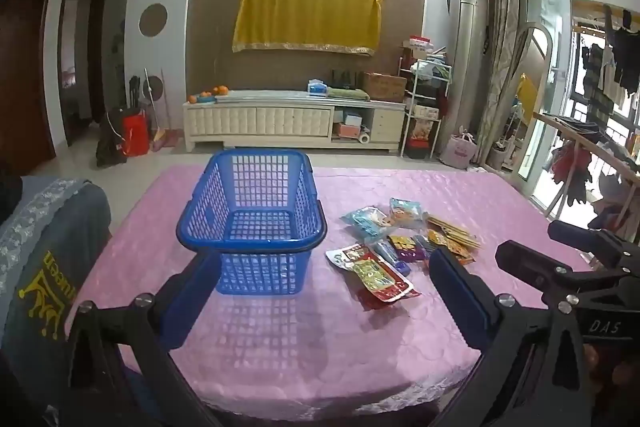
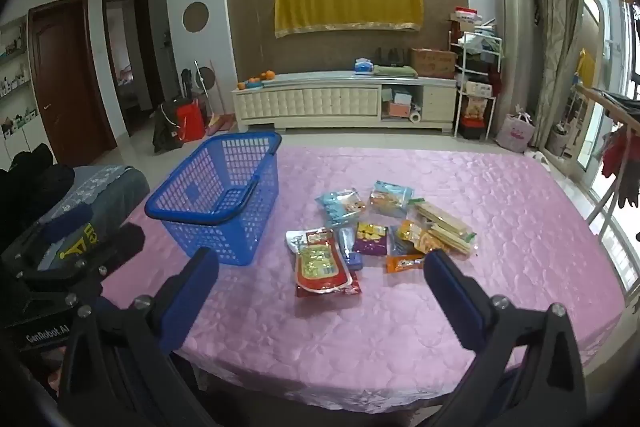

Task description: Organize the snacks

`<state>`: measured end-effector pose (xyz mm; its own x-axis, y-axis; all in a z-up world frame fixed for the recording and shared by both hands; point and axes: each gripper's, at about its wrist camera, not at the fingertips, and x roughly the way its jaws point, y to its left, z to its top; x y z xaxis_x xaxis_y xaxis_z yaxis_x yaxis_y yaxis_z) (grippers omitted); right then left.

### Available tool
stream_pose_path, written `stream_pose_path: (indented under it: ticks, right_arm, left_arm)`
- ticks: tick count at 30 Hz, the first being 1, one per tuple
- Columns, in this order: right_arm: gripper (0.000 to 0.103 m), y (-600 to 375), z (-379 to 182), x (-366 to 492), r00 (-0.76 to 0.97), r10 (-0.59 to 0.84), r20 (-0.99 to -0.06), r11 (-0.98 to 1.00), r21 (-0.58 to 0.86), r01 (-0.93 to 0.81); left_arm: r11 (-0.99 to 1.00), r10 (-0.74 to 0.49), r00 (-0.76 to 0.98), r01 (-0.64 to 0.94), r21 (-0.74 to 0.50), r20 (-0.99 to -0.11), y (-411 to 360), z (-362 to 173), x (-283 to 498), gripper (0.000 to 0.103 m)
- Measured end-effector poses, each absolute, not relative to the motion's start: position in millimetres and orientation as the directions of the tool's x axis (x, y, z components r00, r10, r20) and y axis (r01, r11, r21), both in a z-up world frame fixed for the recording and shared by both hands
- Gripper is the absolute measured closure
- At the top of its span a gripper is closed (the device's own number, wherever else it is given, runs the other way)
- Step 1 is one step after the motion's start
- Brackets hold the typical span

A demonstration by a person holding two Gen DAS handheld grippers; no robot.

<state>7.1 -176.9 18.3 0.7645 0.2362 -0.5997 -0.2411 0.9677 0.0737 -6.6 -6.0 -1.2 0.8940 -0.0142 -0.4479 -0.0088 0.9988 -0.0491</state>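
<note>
A blue plastic basket [image 1: 251,211] stands empty on the pink tablecloth [image 1: 320,339]; it also shows in the right wrist view [image 2: 218,195]. To its right lies a pile of several snack packets [image 1: 404,247], also in the right wrist view [image 2: 376,235], with a red and yellow packet [image 2: 322,269] nearest me. My left gripper [image 1: 324,291] is open and empty, hovering above the table's near side in front of the basket. My right gripper [image 2: 320,291] is open and empty, just short of the red packet. The right gripper's body [image 1: 560,267] shows at the right of the left wrist view.
A chair with a grey cover [image 1: 44,267] stands at the table's left edge. A white TV cabinet [image 1: 296,119] and a yellow-draped screen [image 1: 306,15] lie beyond the table's far edge. A drying rack [image 1: 592,155] stands to the right.
</note>
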Motion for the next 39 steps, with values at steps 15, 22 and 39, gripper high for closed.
stream_pose_path:
  ticks: [15,22,39]
  right_arm:
    - [0.0,-178.6,18.4,12.7,0.746,0.254,-0.615,0.962,0.081,-0.261]
    - [0.0,-178.6,18.6,15.8,0.744,0.252,-0.619,0.963,0.082,-0.258]
    - [0.0,-175.7,23.0,18.1,0.726,0.262,-0.635,0.958,0.078,-0.277]
  left_arm:
    - [0.995,-0.05,0.876,0.002,-0.1,-0.48,3.5,-3.2,-0.8,0.0]
    - [0.995,-0.055,0.874,0.005,-0.104,-0.483,6.1,-4.2,-0.3,0.0]
    - [0.994,-0.057,0.87,0.004,-0.108,-0.489,6.0,-2.7,1.6,0.0]
